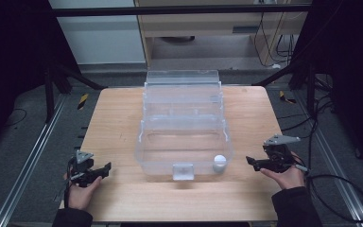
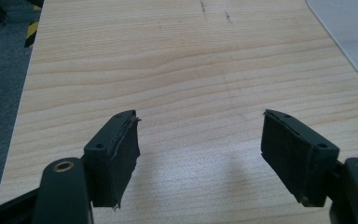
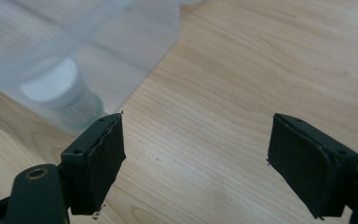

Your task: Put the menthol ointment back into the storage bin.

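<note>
The wooden table [image 1: 123, 118] occupied the centre of the high view, w/ a clear plastic storage box [image 1: 184, 137] standing at frame centre, its hinged lid [image 1: 183, 78] swung up and back toward the top of the frame. Inside the box, at its lower-right corner, sat a small white-capped jar [image 1: 220, 162], upright on the box floor; in the right gripper view it appeared at upper left [image 3: 58, 91] through the clear wall. Judged from that layout, placement of the jar looked complete; the lid was not yet shut and the front latch [image 1: 183, 171] hung free, so closing and latching appeared to remain. The right gripper [image 1: 251, 161], at right of centre, rested just beside the box, jaws spread apart and holding nothing. The left gripper [image 1: 105, 168], at lower left, lay near the table edge, apart from the box, jaws likewise wide and empty, w/ bare wood between them in the left gripper view.
</note>
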`<state>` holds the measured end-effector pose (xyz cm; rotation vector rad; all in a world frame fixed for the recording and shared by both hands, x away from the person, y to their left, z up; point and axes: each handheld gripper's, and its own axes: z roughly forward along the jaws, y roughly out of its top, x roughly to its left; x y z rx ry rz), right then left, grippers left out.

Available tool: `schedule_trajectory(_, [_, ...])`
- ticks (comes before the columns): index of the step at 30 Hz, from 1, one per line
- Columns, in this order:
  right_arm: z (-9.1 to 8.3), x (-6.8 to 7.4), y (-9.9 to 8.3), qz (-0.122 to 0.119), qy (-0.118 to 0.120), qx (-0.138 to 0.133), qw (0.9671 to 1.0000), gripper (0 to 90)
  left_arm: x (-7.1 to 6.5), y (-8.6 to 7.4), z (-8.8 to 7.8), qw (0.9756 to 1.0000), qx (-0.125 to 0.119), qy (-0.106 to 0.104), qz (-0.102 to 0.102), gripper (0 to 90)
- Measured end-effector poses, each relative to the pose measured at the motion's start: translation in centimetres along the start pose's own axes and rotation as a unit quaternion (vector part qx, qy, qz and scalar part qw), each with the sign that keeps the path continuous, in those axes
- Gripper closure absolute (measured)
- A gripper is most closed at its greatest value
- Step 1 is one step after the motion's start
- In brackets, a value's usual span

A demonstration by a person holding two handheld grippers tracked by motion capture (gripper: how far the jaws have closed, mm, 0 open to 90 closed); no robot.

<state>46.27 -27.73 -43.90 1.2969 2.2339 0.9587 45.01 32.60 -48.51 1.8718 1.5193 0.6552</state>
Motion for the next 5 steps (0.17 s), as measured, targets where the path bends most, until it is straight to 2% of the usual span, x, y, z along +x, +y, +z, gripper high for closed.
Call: schedule_trajectory(5, [1.0,-0.9,-2.0,0.013,-0.012,0.009,0.9998,16.3,0.0,0.0,0.0,1.0000,0.000,-0.002,0.005,26.8])
